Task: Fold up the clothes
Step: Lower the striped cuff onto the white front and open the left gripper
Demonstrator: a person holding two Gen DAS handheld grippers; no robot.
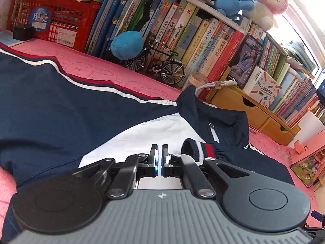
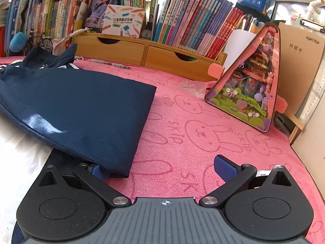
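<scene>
- Navy and white fabric is filling the left wrist view: a jacket (image 1: 85, 109) is lying spread on the pink towel (image 1: 95, 69), collar pointing toward the bookshelf (image 1: 203, 46).
- Just above the white panel, the left gripper (image 1: 159, 152) is sitting with its fingers (image 1: 154, 152) drawn together, only a thin slit between the pads; whether any cloth is pinched there I cannot tell.
- Right beside those fingers, a ribbed cuff (image 1: 196, 149) with a red band is lying on the jacket.
- Behind the jacket, a small model bicycle (image 1: 156, 65) is standing against the books.
- Moving to the right wrist view, the right gripper (image 2: 162, 166) is standing with its fingers spread wide over the pink towel (image 2: 203, 134).
- Its left finger is lying half hidden under the folded navy edge of the jacket (image 2: 81, 105), while the blue right pad (image 2: 225, 169) is hanging over bare towel, gripping nothing.
- Farther right, a triangular toy case (image 2: 249, 89) is standing upright near the wooden drawers (image 2: 146, 52).
</scene>
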